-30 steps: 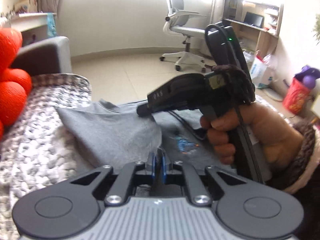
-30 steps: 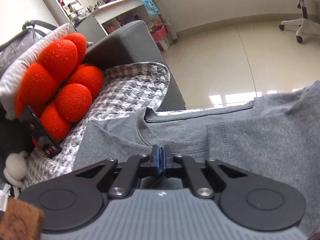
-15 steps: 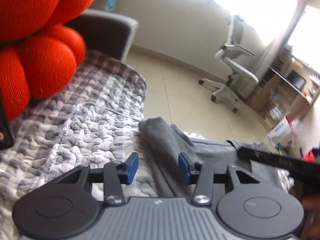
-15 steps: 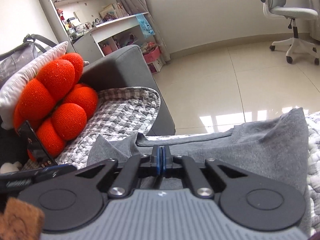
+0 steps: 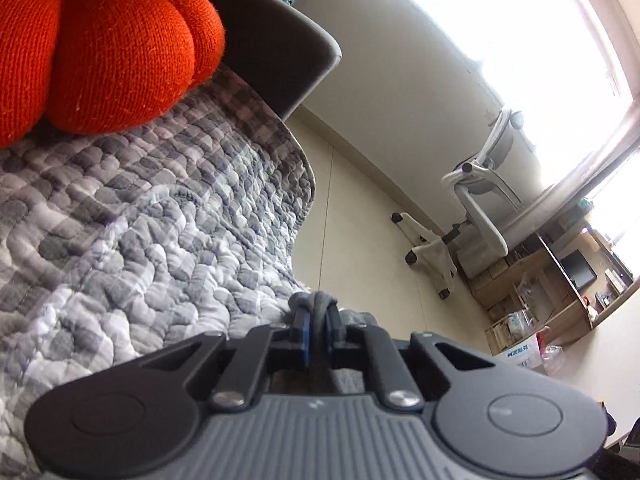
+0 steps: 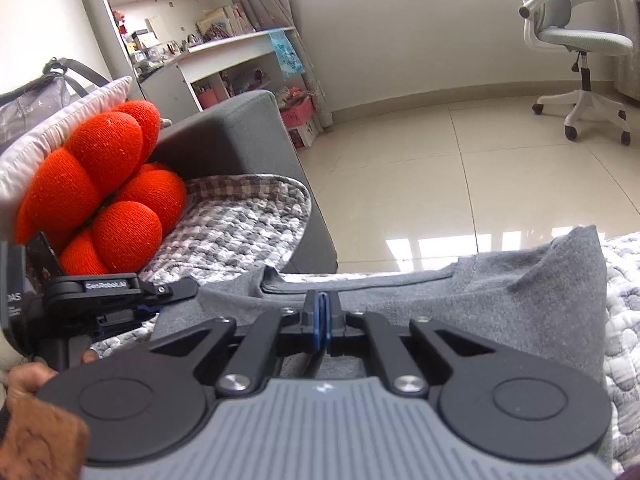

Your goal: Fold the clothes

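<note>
I can read "GenRobot.AI" on the side of the left gripper (image 6: 176, 288) as it shows in my right wrist view; a "DAS" mark sits further back on its body. The grey shirt (image 6: 520, 304) is soft, matte knit with a stitched neckline, lying partly folded on the checked quilt (image 5: 152, 248) covering the sofa, one corner peaked up. My left gripper (image 5: 316, 326) pinches a bunched fold of that shirt between its blue pads, low over the quilt near the orange cushion (image 5: 112, 48). My right gripper (image 6: 322, 322) has its fingers pressed together over the shirt; I cannot tell whether cloth is caught between them. A hand (image 6: 28, 380) grips the left handle.
</note>
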`<state>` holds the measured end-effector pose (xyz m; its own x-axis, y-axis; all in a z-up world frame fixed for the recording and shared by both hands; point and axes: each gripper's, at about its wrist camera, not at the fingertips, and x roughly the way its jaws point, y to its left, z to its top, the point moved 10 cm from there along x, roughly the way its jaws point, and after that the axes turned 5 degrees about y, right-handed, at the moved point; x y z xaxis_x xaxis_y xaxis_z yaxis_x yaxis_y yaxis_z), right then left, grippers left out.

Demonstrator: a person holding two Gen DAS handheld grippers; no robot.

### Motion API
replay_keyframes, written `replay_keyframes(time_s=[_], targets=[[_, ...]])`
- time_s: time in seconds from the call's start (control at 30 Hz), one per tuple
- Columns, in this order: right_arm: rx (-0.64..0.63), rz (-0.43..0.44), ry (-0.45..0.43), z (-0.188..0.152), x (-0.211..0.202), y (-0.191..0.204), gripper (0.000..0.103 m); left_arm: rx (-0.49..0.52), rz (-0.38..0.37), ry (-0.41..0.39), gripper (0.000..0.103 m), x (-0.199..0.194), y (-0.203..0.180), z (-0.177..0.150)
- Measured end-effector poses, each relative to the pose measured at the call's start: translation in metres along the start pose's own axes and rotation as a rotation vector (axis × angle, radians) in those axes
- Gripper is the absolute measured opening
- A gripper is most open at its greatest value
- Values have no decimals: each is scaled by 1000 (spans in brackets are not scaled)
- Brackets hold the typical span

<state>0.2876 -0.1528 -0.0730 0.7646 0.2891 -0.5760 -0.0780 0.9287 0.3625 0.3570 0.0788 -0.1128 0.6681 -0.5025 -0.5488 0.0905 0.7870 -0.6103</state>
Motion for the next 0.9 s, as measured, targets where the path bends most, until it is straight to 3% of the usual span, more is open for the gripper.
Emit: replay_keyframes(time_s=[0.13, 0.23, 0.4, 0.57, 0.63, 0.77, 0.83, 0.9], targets=[[22, 19, -11, 1, 4, -3, 3, 60, 56, -7, 8, 4, -4, -3], [65, 18, 19, -5, 16, -15, 3, 76, 74, 0, 14, 7, -4, -2], [104, 14, 57, -12, 28, -26, 3, 55, 86, -5, 38, -4, -2, 0], [109, 26, 66, -12, 24, -26, 5, 54, 133, -1, 44, -33, -1, -10], [111, 7, 63, -10, 22, -26, 12, 70, 159, 9, 44, -50, -4, -17], [125, -16, 77, -6, 11, -22, 16, 123, 212, 19, 51, -87, -14, -31], [126, -18, 92, -5, 2, -18, 41, 151, 238, 24, 53, -105, -19, -38], [117, -12, 113, -5, -8, -12, 45, 180, 263, 28, 53, -124, -25, -45]])
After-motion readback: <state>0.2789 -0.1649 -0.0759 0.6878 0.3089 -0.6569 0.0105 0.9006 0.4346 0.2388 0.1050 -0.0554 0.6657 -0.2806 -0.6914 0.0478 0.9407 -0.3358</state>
